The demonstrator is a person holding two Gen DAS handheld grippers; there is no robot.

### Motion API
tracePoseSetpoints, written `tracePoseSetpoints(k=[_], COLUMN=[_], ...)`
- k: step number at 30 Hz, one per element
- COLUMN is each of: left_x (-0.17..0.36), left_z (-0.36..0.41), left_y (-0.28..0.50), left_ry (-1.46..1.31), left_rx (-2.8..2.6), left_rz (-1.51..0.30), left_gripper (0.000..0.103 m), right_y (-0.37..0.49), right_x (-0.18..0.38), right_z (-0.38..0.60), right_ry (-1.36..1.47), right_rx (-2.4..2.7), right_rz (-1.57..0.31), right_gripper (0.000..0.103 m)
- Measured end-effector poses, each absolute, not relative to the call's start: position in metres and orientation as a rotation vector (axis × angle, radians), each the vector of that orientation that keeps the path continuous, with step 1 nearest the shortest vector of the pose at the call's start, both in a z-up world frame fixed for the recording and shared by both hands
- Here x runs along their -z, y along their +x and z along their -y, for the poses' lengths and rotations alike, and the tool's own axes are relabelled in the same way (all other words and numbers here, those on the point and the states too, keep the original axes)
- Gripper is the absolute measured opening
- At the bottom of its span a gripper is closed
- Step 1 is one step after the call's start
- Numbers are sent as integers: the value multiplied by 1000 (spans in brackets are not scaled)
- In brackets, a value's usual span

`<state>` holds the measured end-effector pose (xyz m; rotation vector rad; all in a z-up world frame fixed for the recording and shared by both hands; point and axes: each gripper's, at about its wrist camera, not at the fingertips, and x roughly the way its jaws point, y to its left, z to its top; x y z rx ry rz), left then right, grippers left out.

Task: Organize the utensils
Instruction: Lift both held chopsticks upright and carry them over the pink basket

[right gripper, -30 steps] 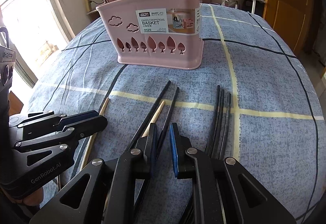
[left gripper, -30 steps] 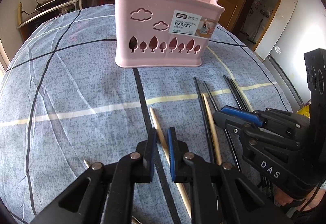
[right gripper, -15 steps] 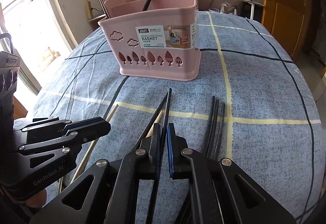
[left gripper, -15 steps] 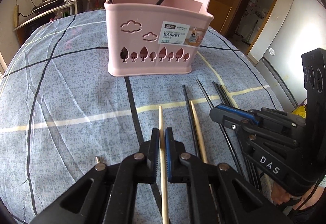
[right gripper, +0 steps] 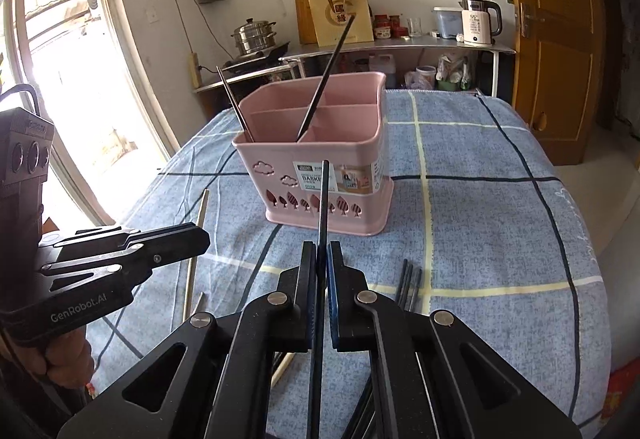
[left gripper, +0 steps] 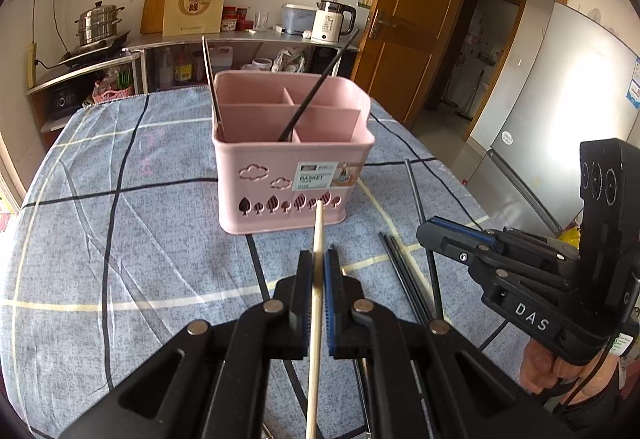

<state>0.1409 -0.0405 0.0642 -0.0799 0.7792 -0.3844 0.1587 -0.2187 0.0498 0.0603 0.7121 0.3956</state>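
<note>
A pink divided basket (left gripper: 256, 195) (right gripper: 360, 207) stands on the blue checked tablecloth. It holds a black chopstick (left gripper: 320, 83) and a metal one (left gripper: 211, 79). My left gripper (left gripper: 318, 259) is shut on a wooden chopstick (left gripper: 318, 231), lifted off the table and pointing at the basket. My right gripper (right gripper: 321, 255) is shut on a black chopstick (right gripper: 323, 195), also lifted and pointing at the basket. The right gripper also shows in the left wrist view (left gripper: 444, 241), and the left gripper in the right wrist view (right gripper: 188, 241).
Several black chopsticks (left gripper: 404, 279) (right gripper: 408, 283) lie on the cloth in front of the basket, and wooden chopsticks (right gripper: 196, 239) lie to the left. A counter with a kettle (left gripper: 332, 21) and a steamer pot (left gripper: 98, 21) stands behind the table.
Both grippers closed on chopsticks lying on the cloth, then lifted them. The view now looks down into the basket from higher up.
</note>
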Motion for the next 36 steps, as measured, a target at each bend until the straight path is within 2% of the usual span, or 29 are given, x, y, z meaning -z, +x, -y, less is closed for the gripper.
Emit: tracePoseSetpoints(k=[8,17,36], left_x=[-102,-119,-102], left_z=[31,25,17], left_y=[135,132,148], left_ry=[-81,-82,-115], left_rx=[392,398,399], left_rz=[-688,-645,-711], left_gripper=[6,6,6], right_y=[150,139,138], right_x=[-84,-107,-107], right_z=[222,227,228], right_ry=[55,46,38], right_rx=[-411,-411,-413], right_rz=[-612,-538,-542], right_gripper=[5,5,5])
